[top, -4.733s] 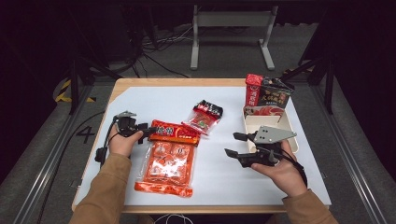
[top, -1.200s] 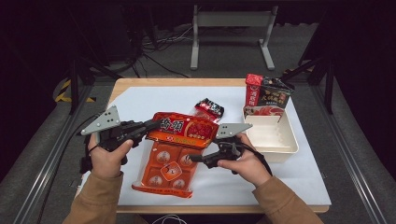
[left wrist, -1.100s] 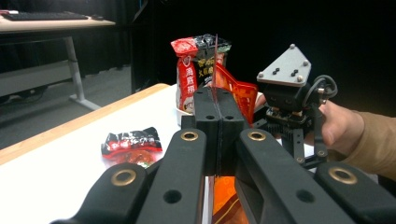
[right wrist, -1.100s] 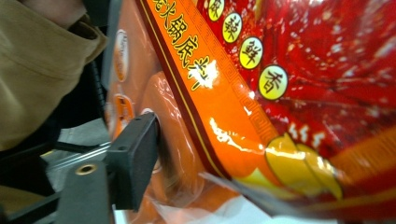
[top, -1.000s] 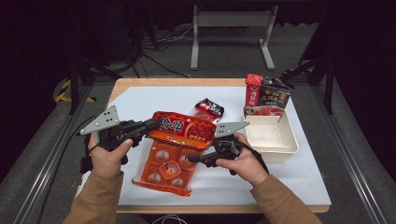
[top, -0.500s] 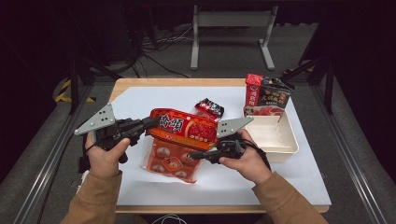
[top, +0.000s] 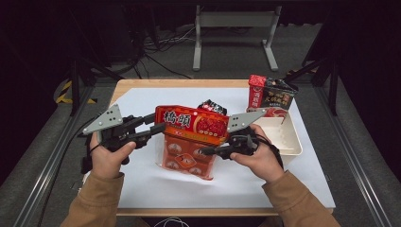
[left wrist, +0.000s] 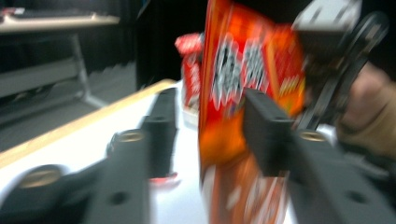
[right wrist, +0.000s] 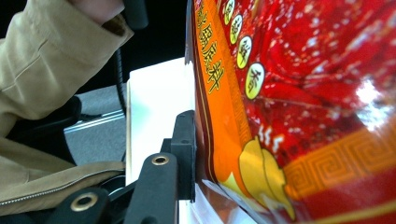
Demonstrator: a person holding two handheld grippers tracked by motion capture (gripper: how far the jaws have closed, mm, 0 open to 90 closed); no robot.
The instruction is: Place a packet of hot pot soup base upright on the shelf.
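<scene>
High view
- Packet: a large red-and-orange glossy plastic food packet (top: 189,137) is lifted off the white-topped desk (top: 142,184), over its middle, its printed top band level and its clear-windowed lower part hanging down.
- Left gripper (top: 160,128): at the packet's left edge; its jaws have just been opening and stand apart, with the packet's edge between them.
- Right gripper (top: 204,151): at the packet's right side, low down; its jaws have just been closing and pinch the packet.
- Other things: a small red-and-black sachet (top: 213,106) lies behind the packet toward the far edge; a white rectangular plastic tray (top: 288,142) sits at the right edge, with a red-and-black carton (top: 272,92) at the tray's far end.

Left gripper view
- Jaws: the two black jaws are spread, and the blurred packet (left wrist: 243,93) stands upright between them, just beside the right-hand jaw.
- Beyond: the other hand (left wrist: 369,112) with its gripper sits at the packet's far side.

Right gripper view
- Jaw: one black jaw presses flat against the packet's orange border (right wrist: 219,116); the other is hidden behind the packet.
- Background: a tan sleeve (right wrist: 51,60) above the desk's near edge.
</scene>
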